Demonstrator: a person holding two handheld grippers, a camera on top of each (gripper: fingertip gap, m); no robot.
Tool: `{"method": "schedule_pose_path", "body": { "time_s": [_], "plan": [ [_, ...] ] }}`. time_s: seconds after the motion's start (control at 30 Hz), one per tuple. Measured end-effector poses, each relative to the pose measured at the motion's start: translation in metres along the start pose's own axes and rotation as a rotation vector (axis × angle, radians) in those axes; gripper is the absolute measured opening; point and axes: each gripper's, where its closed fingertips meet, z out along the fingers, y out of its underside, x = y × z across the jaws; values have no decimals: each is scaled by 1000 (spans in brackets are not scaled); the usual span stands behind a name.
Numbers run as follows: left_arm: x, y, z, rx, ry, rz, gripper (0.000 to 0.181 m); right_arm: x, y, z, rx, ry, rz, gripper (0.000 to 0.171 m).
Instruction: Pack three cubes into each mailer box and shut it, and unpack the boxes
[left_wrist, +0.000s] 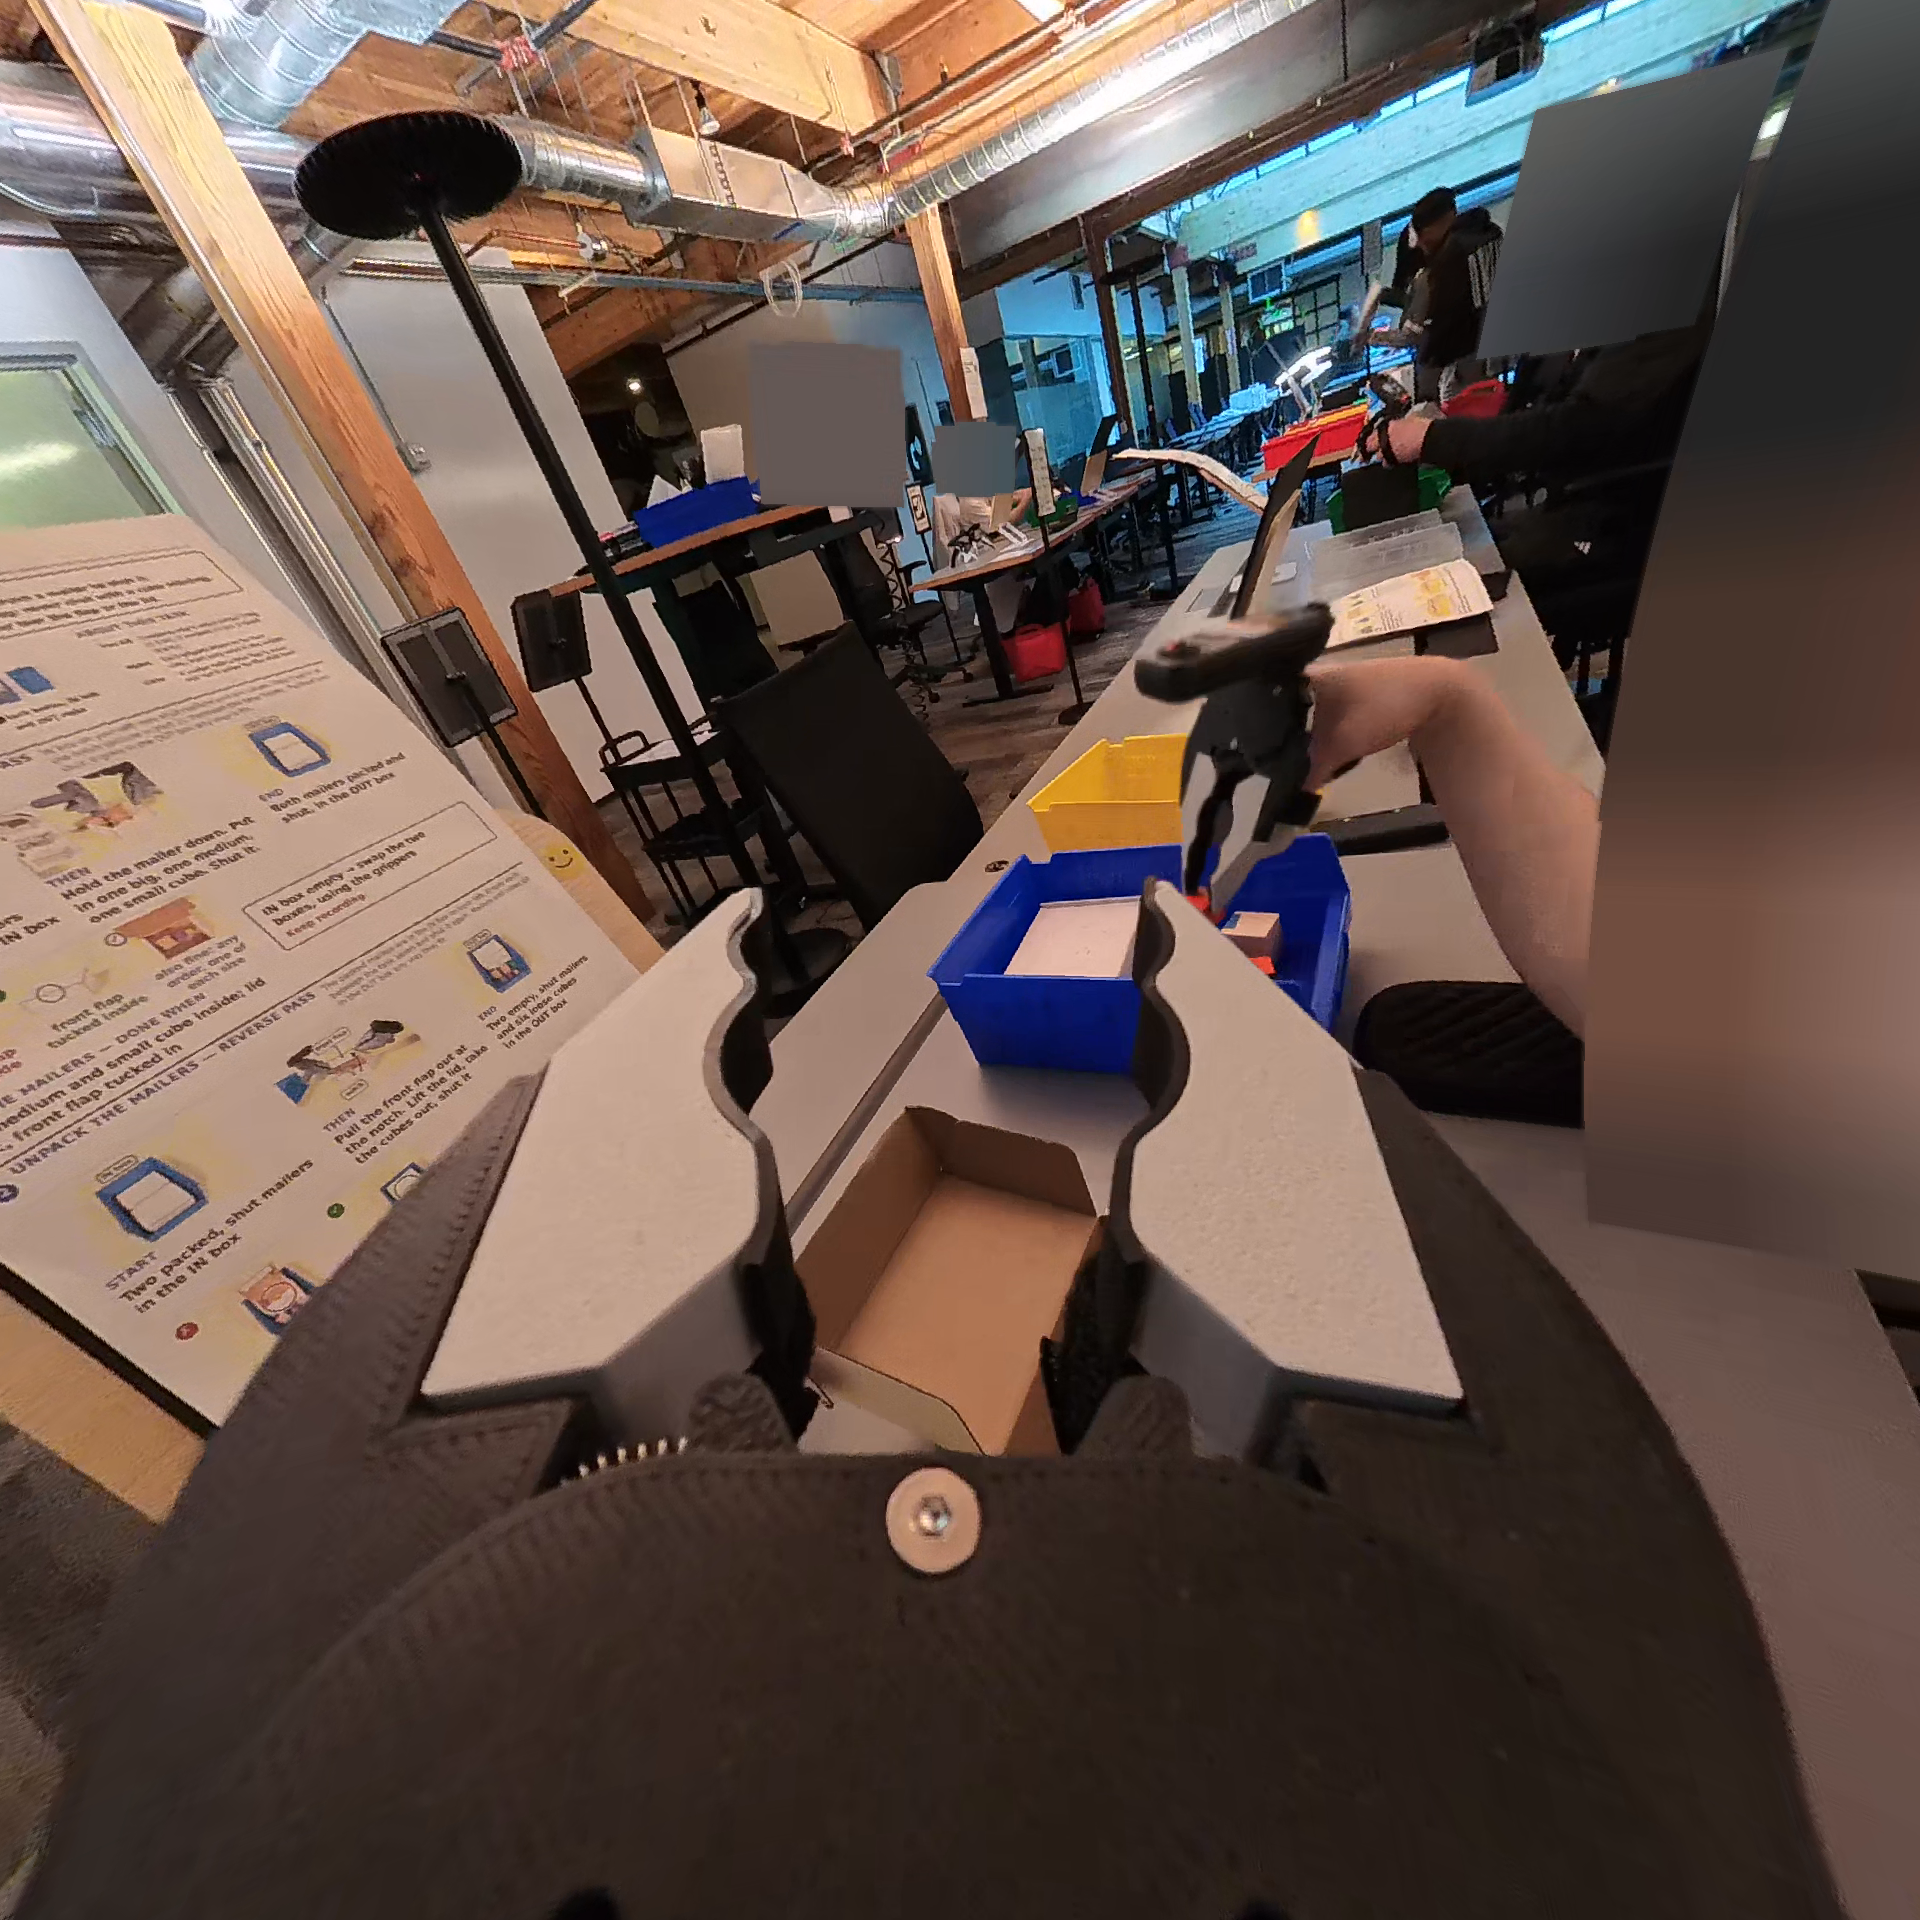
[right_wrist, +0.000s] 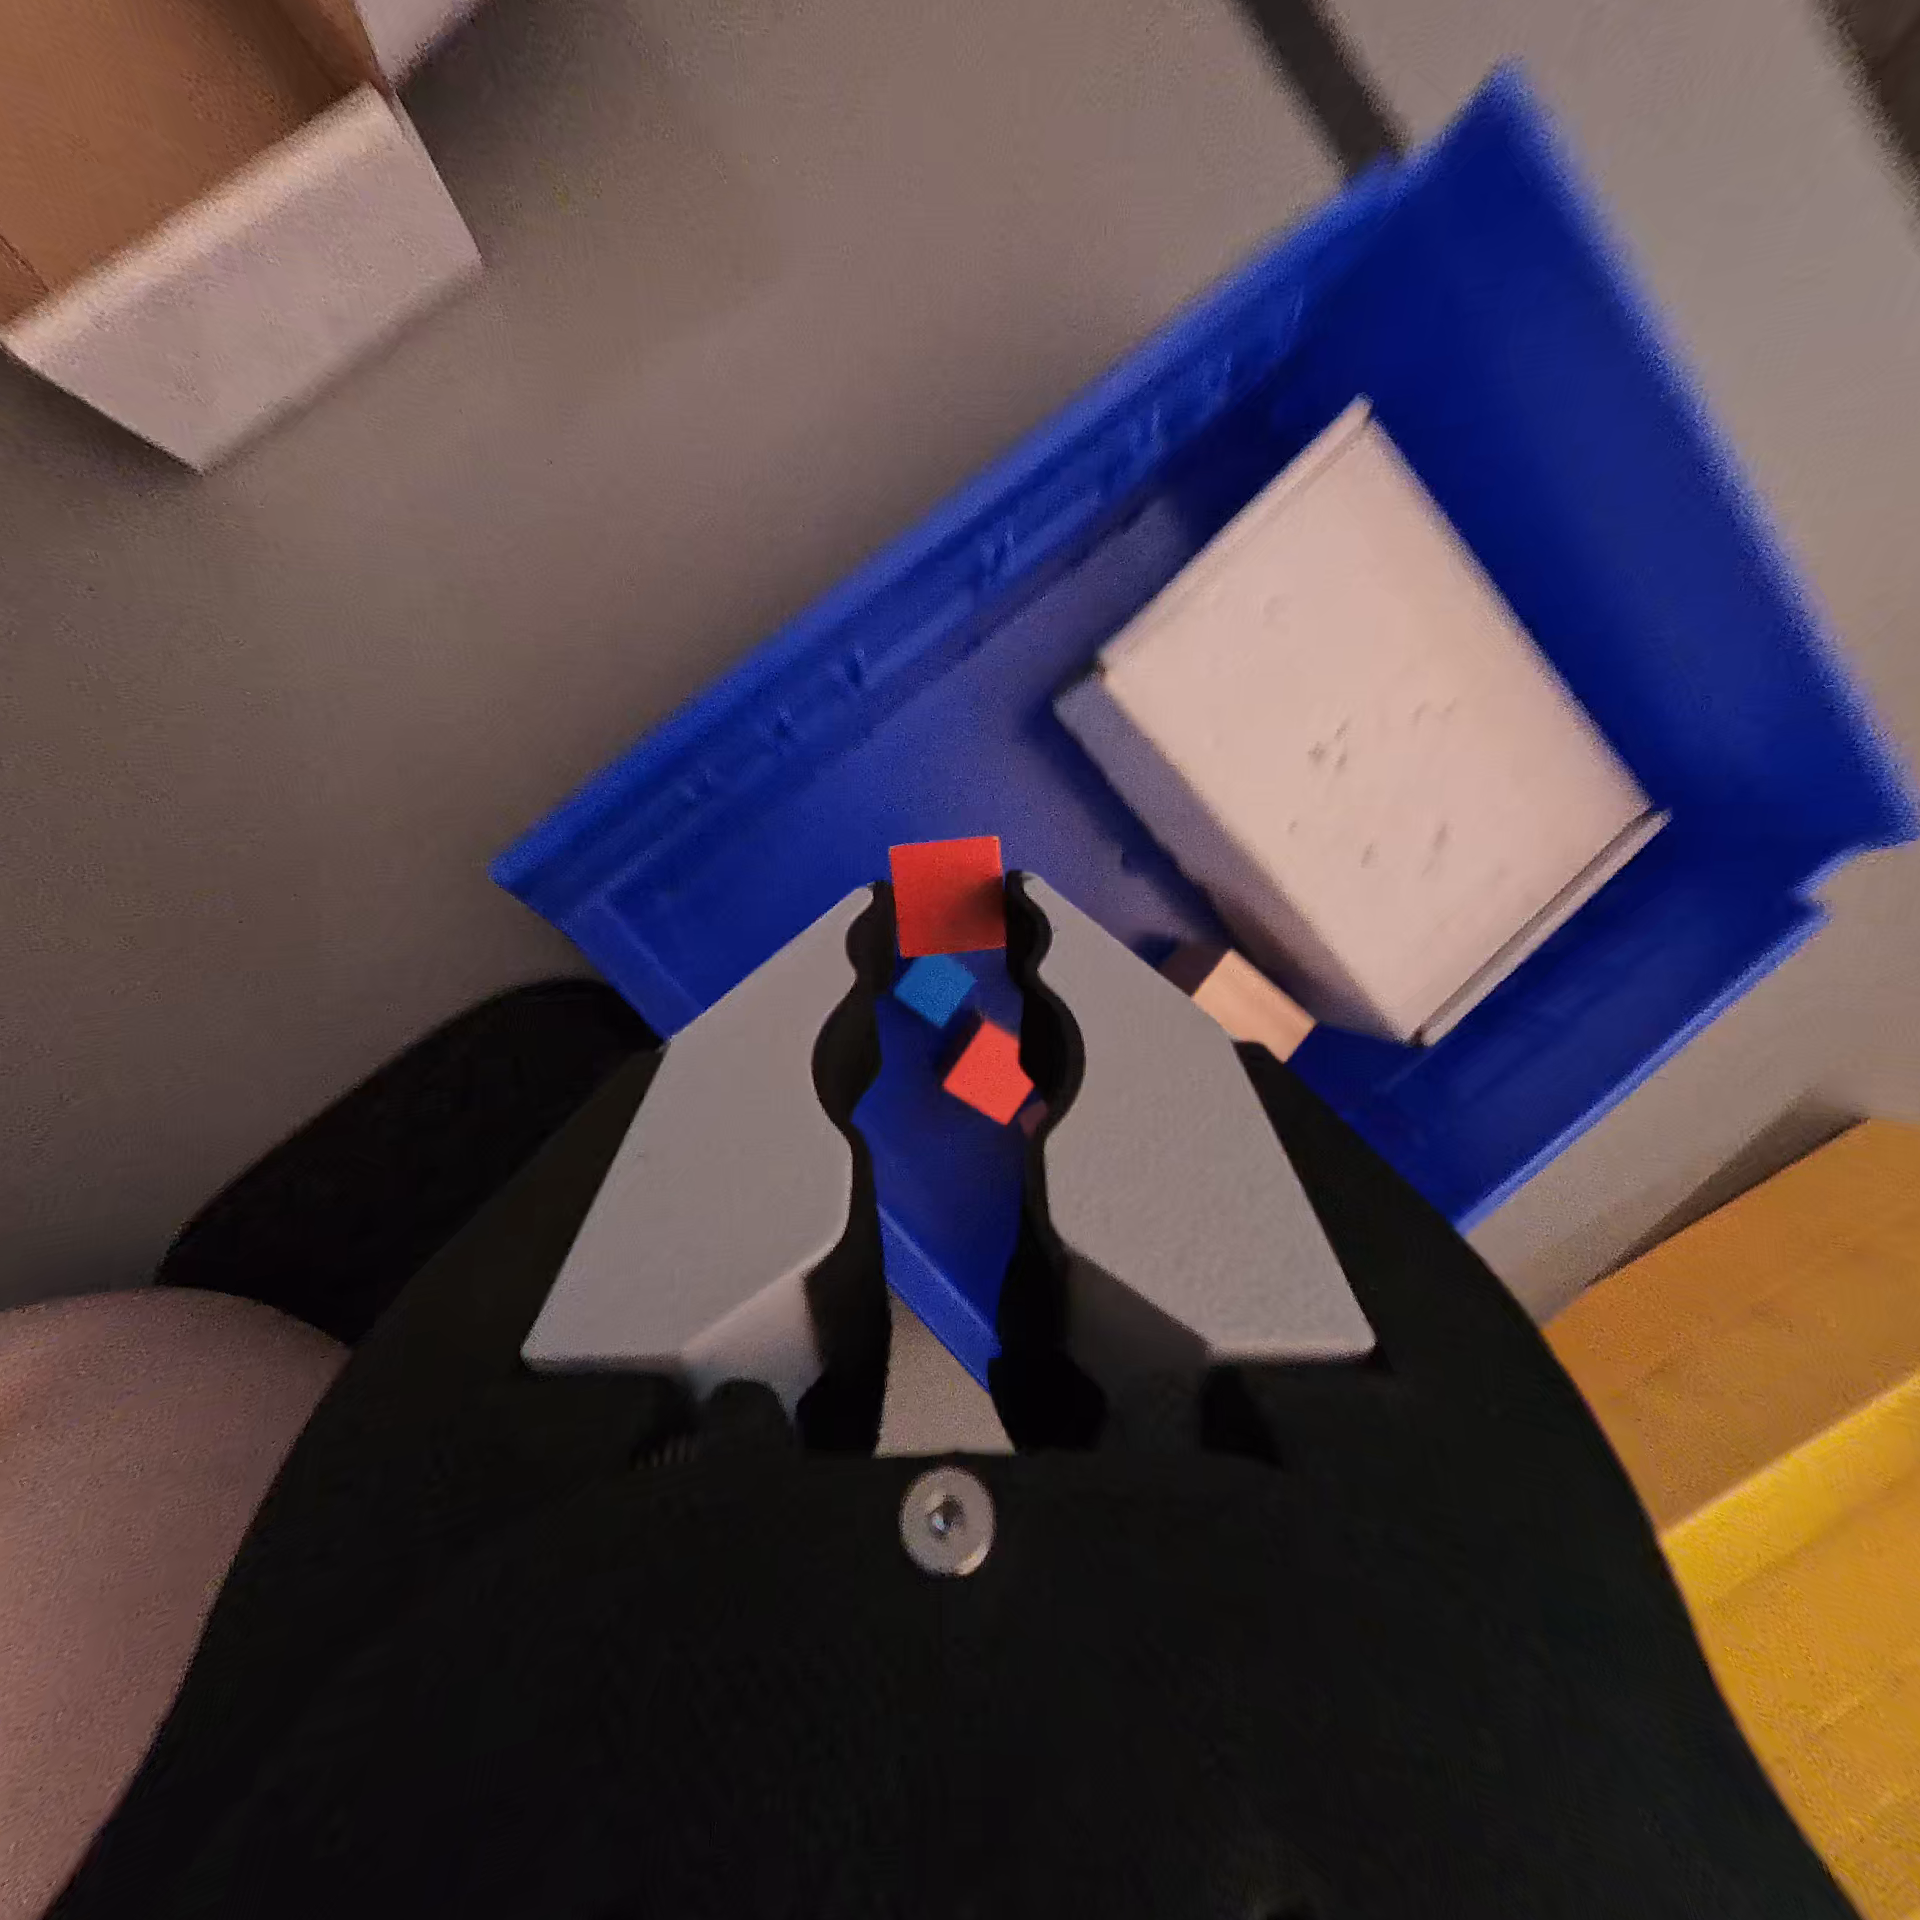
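My left gripper (left_wrist: 948, 914) holds the open cardboard mailer box (left_wrist: 935, 1278) between its pads, low on the grey table; the box looks empty. Its corner also shows in the right wrist view (right_wrist: 208, 260). My right gripper (right_wrist: 948, 894) is shut on a small red cube (right_wrist: 945, 896), just above the blue bin (right_wrist: 1558, 260). The left wrist view shows it (left_wrist: 1210, 894) over that bin (left_wrist: 1039, 1029). In the bin lie a shut white mailer (right_wrist: 1361, 727), a small blue cube (right_wrist: 935, 990), another red cube (right_wrist: 987, 1070) and a wooden cube (right_wrist: 1247, 1003).
A yellow bin (left_wrist: 1101, 810) stands behind the blue one, and shows at the right in the right wrist view (right_wrist: 1787, 1455). An instruction poster (left_wrist: 208, 883) leans at the left. A black pad (left_wrist: 1475, 1049) and a person's forearm (left_wrist: 1486, 790) are beside the blue bin. About 45 centimetres separates my left fingertips from my right.
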Motion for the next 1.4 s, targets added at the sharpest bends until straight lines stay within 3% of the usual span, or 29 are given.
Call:
{"method": "schedule_pose_path", "body": {
  "time_s": [0.17, 0.3, 0.6, 0.77, 0.9, 1.0, 1.1, 1.27, 1.4],
  "plan": [
    [1, 1, 1, -13, -5, 6, 68, 13, 36, 55, -167, -116, 66, 21],
    [4, 2, 2, -25, -6, 24, 68, 10, 39, 90, -236, -177, 26, 22],
    [-1, 8, 5, -55, -20, 6, 70, 12, 51, 97, -293, -204, 125, 39],
    [-18, 28, 10, -127, -59, -95, 67, 39, 1, 44, -42, 38, 60, 37],
    [-45, 98, 20, -380, -119, -432, 46, 52, -105, -24, 435, 275, 73, 42],
    [-73, 138, 30, -464, -220, -516, 45, 8, -181, -38, 725, 30, 247, 50],
    [-78, 165, 46, -491, -187, -629, 59, -39, -216, -3, 706, -150, 261, 57],
    [-90, 210, 63, -585, -264, -675, 73, -52, -214, 81, 470, -31, 254, 68],
    [-79, 239, 79, -680, -238, -692, 74, -53, -213, 108, 410, 6, 252, 69]
  ]
}}
